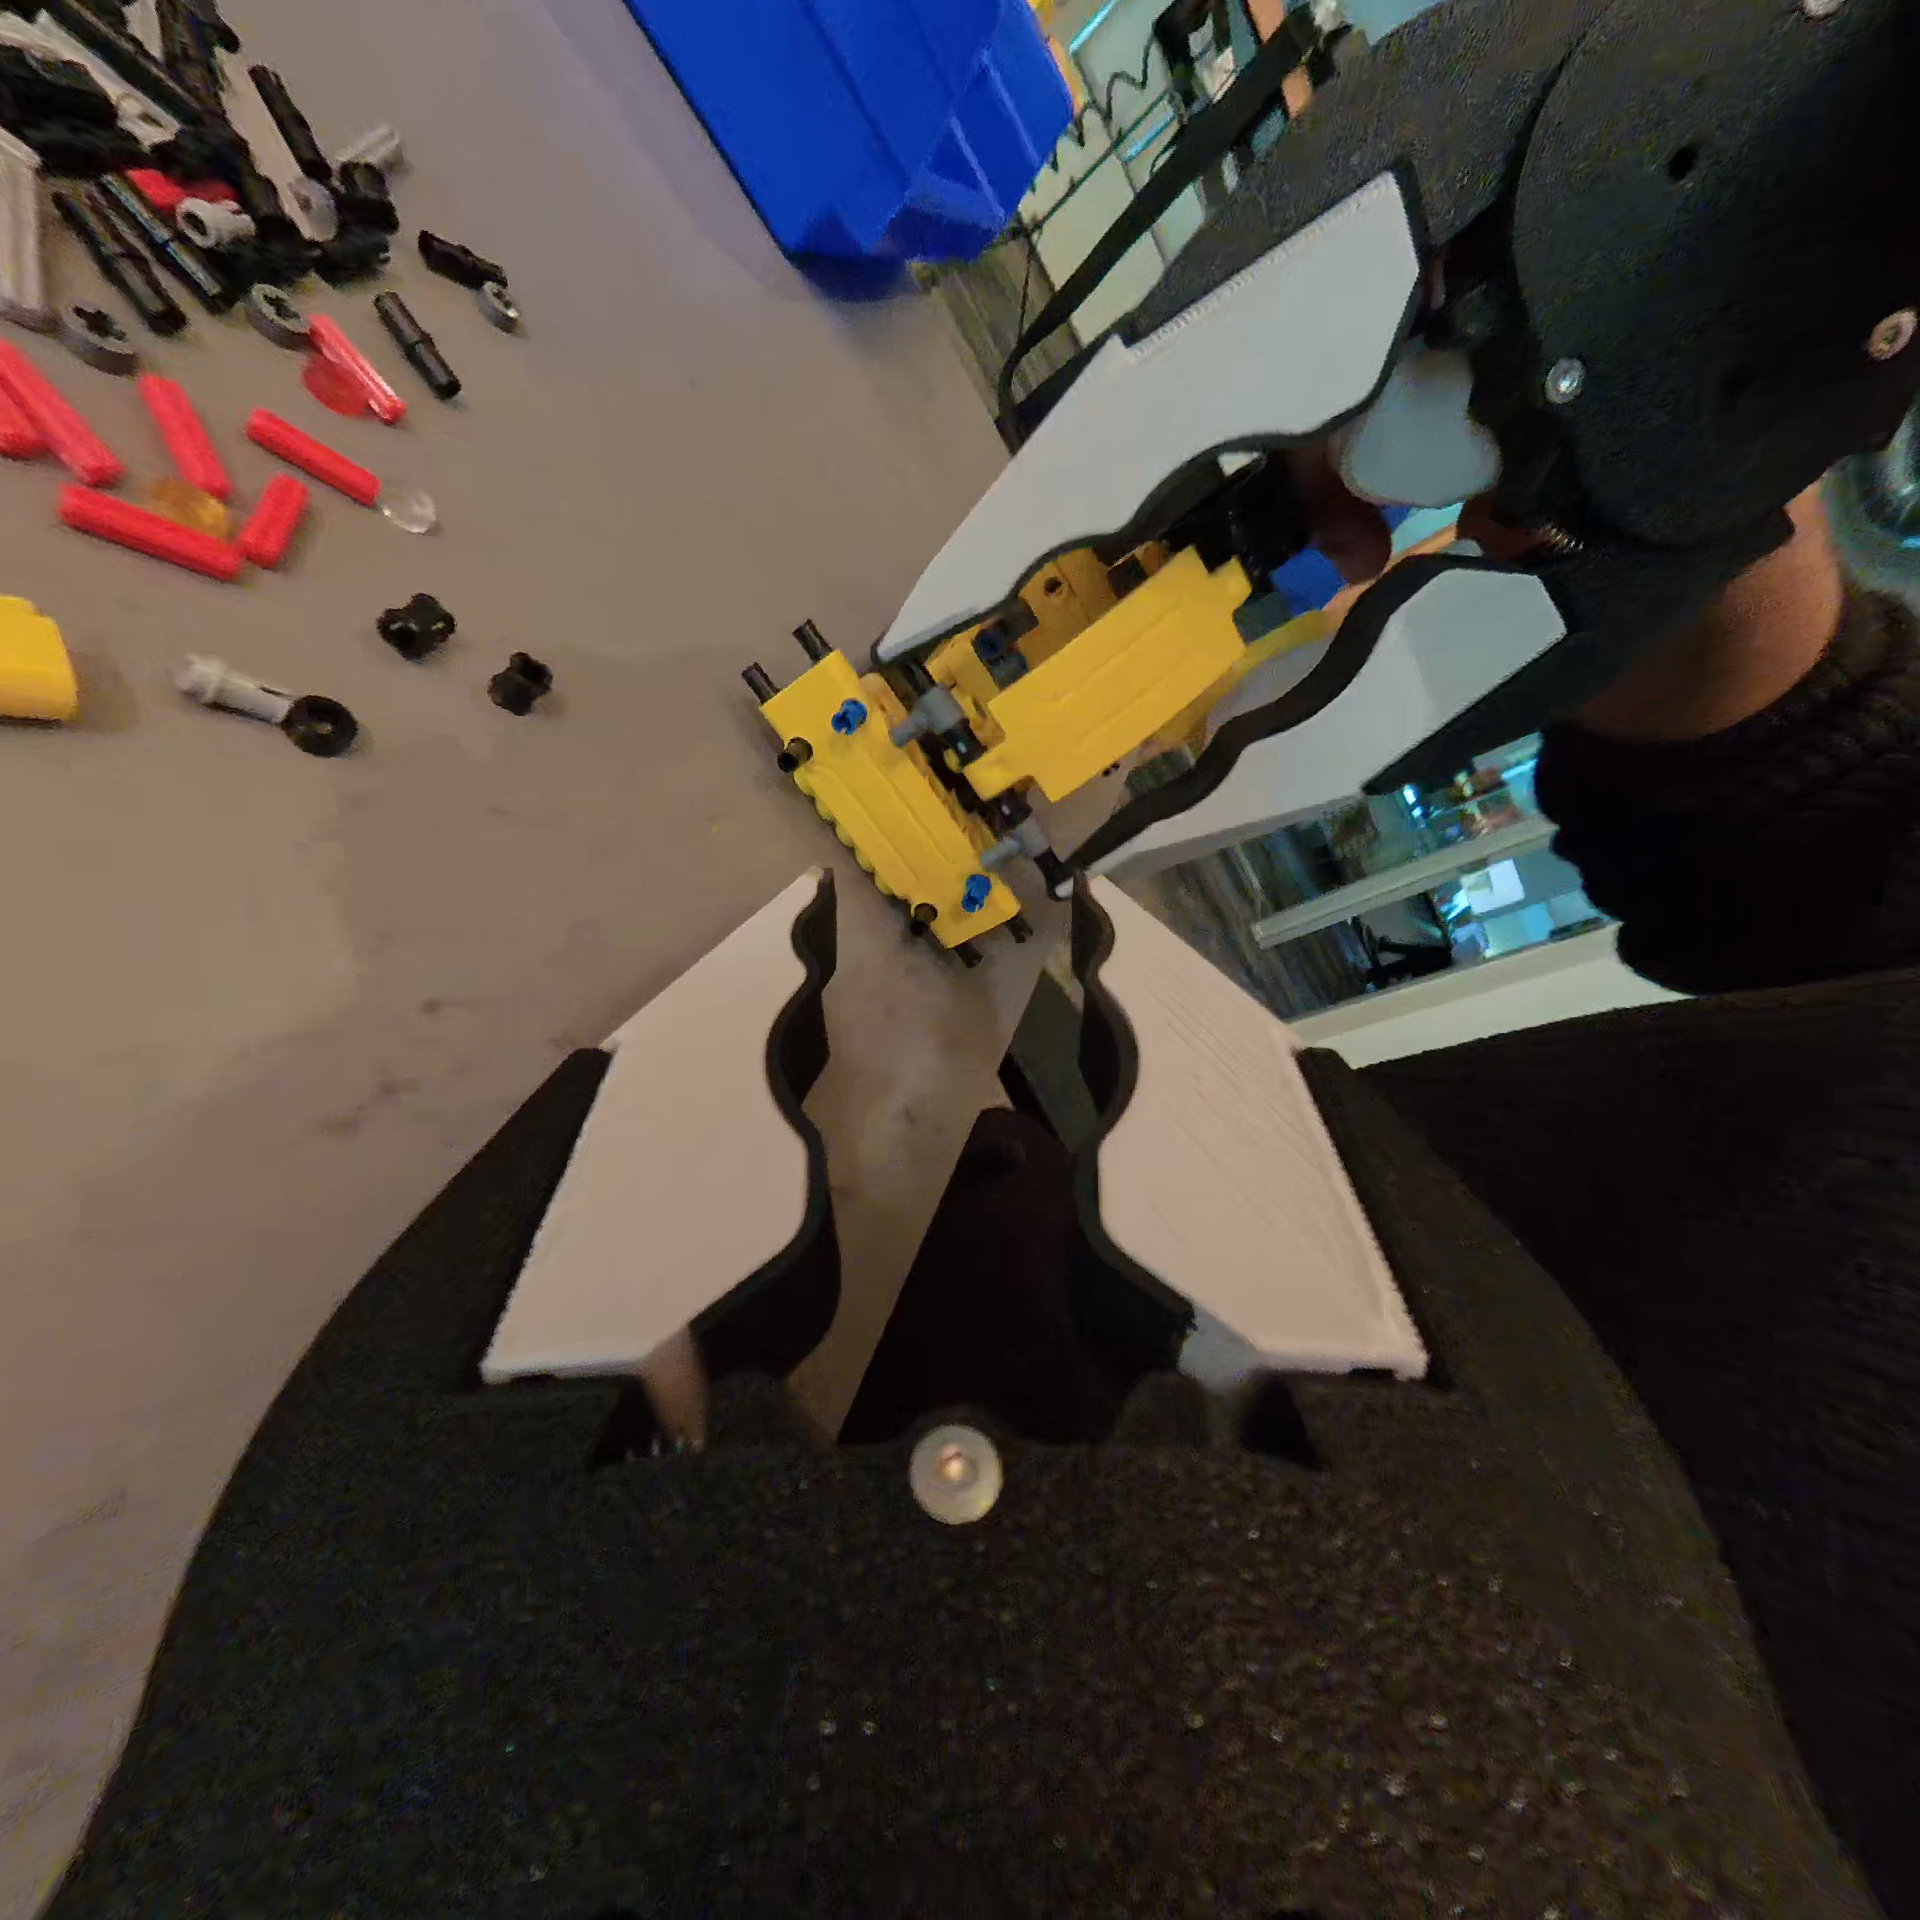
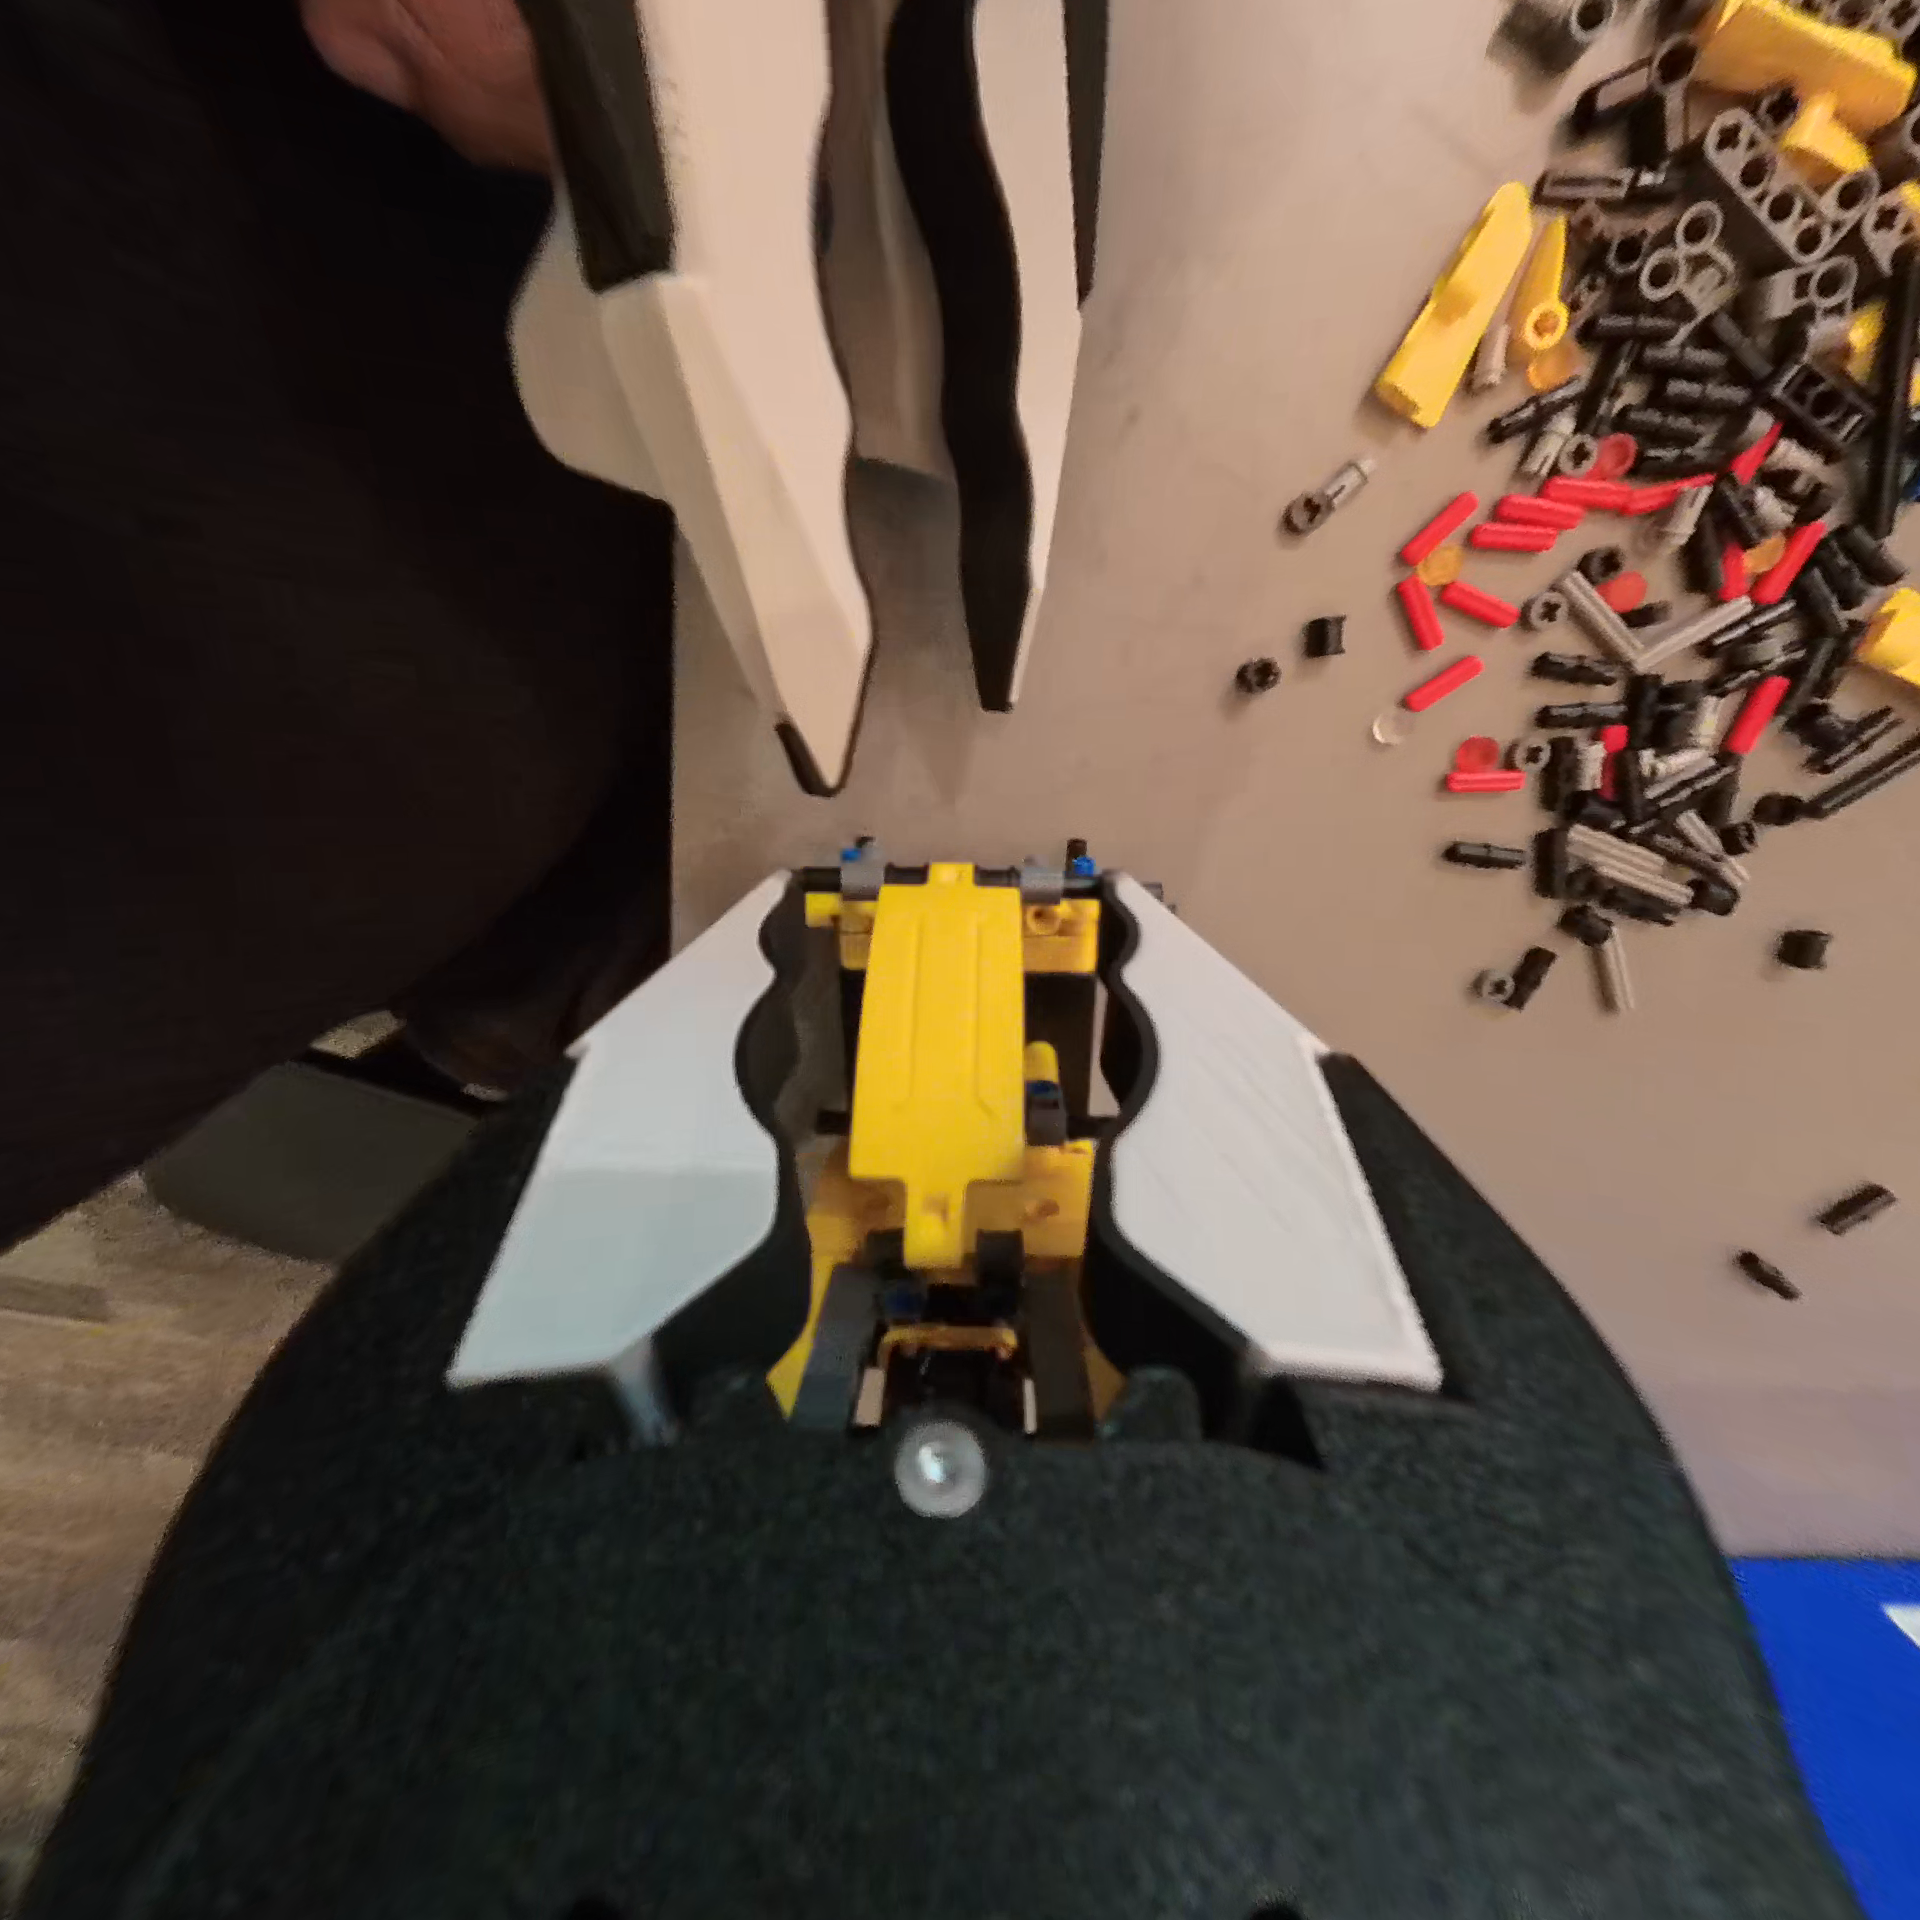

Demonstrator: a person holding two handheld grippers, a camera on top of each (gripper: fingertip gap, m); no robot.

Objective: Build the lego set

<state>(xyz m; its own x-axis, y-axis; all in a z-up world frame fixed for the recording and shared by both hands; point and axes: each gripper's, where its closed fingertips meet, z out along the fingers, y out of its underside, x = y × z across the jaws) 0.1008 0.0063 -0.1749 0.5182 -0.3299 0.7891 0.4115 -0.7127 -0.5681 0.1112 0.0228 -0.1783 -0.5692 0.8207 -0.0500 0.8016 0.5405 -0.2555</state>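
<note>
A small yellow brick-built model (image 2: 940, 1049) with black pins and blue and grey connectors sits between the white fingers of my right gripper (image 2: 956, 883), which is shut on it. In the left wrist view the model (image 1: 1101, 675) sticks out of the right gripper (image 1: 971, 769), and its front yellow block (image 1: 894, 810) is at the grey table (image 1: 520, 987). My left gripper (image 1: 951, 883) is open and empty, with its tips just short of that front block. It also shows in the right wrist view (image 2: 909, 743), just beyond the model.
Loose red, black, grey and yellow building pieces (image 1: 177, 457) lie spread on the table to the left, shown as a pile (image 2: 1714, 540) in the right wrist view. A blue bin (image 1: 862, 125) stands at the far side. The table edge runs just right of the model. The tips of both grippers are at nearly the same place.
</note>
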